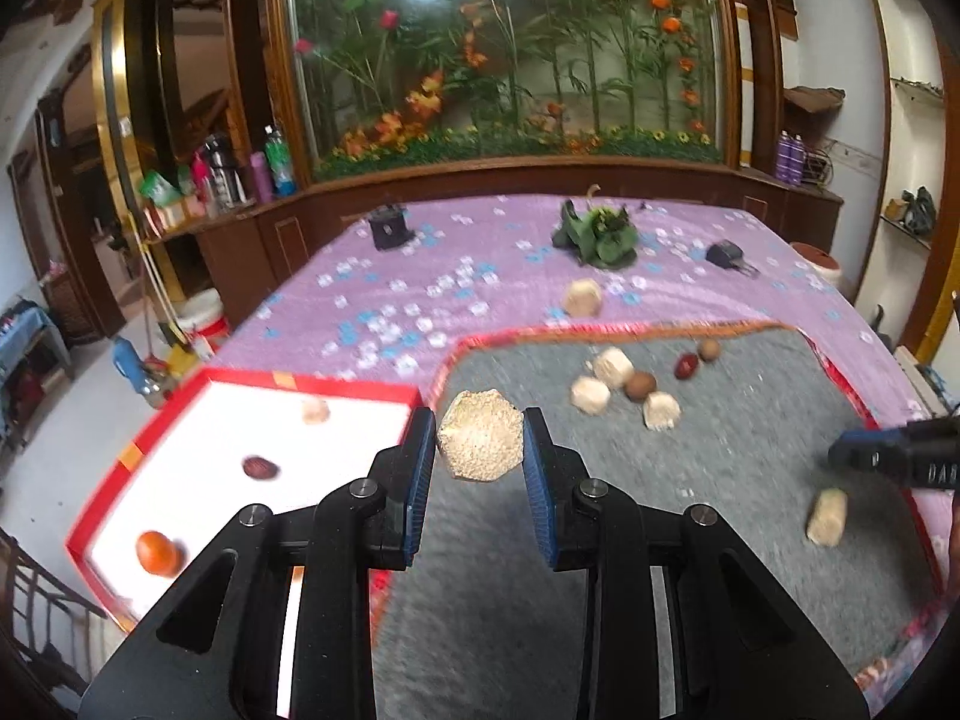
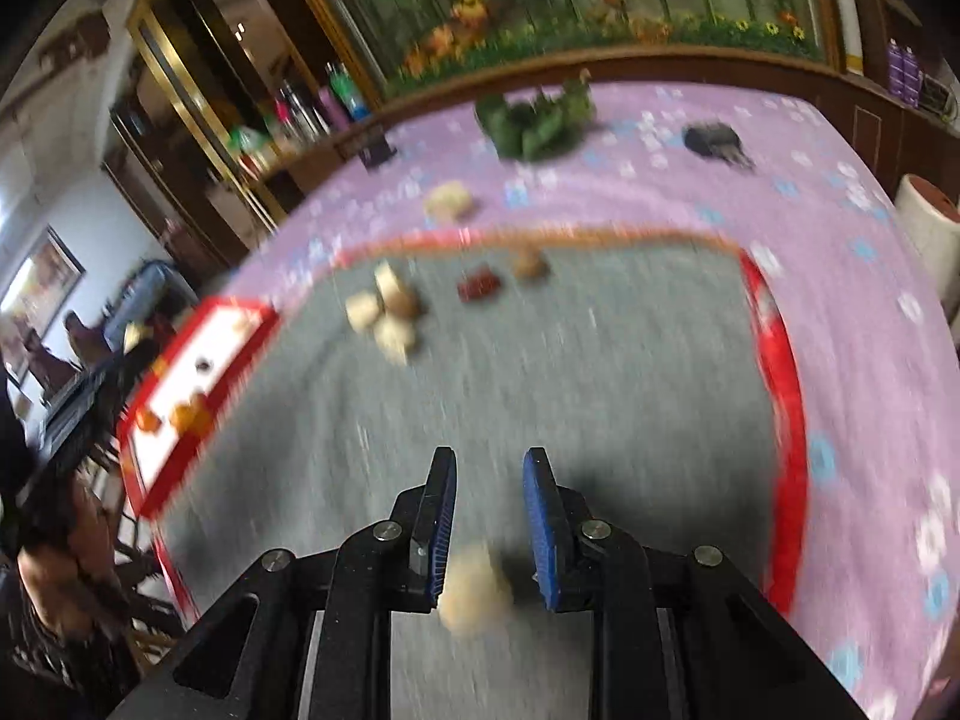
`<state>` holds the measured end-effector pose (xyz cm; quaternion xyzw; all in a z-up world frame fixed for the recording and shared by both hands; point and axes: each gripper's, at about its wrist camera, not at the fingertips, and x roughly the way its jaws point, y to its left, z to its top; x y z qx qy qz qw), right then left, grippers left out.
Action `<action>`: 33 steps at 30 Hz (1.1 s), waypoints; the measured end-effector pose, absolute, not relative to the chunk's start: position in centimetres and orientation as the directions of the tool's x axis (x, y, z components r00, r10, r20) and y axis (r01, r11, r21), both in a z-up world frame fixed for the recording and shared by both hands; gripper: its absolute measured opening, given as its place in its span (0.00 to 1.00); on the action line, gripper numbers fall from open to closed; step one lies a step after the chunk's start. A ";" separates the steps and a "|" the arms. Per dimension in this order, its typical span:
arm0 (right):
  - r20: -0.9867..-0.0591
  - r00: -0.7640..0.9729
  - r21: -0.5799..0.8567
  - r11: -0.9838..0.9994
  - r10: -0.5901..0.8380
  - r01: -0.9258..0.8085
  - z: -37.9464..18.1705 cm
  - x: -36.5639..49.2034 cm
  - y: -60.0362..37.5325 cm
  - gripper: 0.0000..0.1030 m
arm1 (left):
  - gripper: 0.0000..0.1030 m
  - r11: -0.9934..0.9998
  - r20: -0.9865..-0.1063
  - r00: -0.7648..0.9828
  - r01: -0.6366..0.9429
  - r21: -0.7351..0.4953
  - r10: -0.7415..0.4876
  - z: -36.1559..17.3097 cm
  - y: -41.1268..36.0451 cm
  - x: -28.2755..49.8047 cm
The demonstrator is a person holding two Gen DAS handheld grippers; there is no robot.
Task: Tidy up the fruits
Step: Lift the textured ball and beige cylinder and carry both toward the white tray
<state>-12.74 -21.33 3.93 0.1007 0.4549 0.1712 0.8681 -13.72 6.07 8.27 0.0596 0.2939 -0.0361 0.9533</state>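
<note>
Left wrist view first: the left gripper (image 1: 480, 441) is clamped on a beige hexagonal puffed-grain cake (image 1: 479, 435), both blue pads pressing its sides, held up over the grey felt mat with the red border (image 1: 720, 540). At about 9 o'clock from it sits the red-rimmed white box lid (image 1: 252, 387) with a round orange fruit (image 1: 157, 552), a dark red date (image 1: 260, 468) and a pale blurry piece (image 1: 315, 411) inside. Up around 1 o'clock there's a little cluster on the mat, pale cakes (image 1: 612, 367) mixed with a brown round nut (image 1: 639, 386) and another red date (image 1: 684, 366). One more beige cylinder cake (image 1: 828, 516) lies at 3 o'clock, right below the right gripper (image 1: 852, 455) poking in from the edge. A green leafy bundle (image 1: 597, 234) sits far back on the purple flowered tablecloth (image 1: 420, 276).

Right wrist view is super blurry. Here the gripper's blue pads (image 2: 543, 528) are nearly closed but gripping nothing; a beige cake (image 2: 474, 591) lies on the mat low between the fingers, looks untouched. Box lid (image 2: 198, 354) is off at 10 o'clock, the cluster of cakes (image 2: 390, 312) at 11.
</note>
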 end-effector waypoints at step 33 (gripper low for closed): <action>-0.622 0.594 0.404 0.859 0.509 -0.314 5.8 -13.2 -13.7 0.27 | 0.27 0.993 -0.558 0.830 0.077 0.088 -0.014 7.1 9.3 -15.4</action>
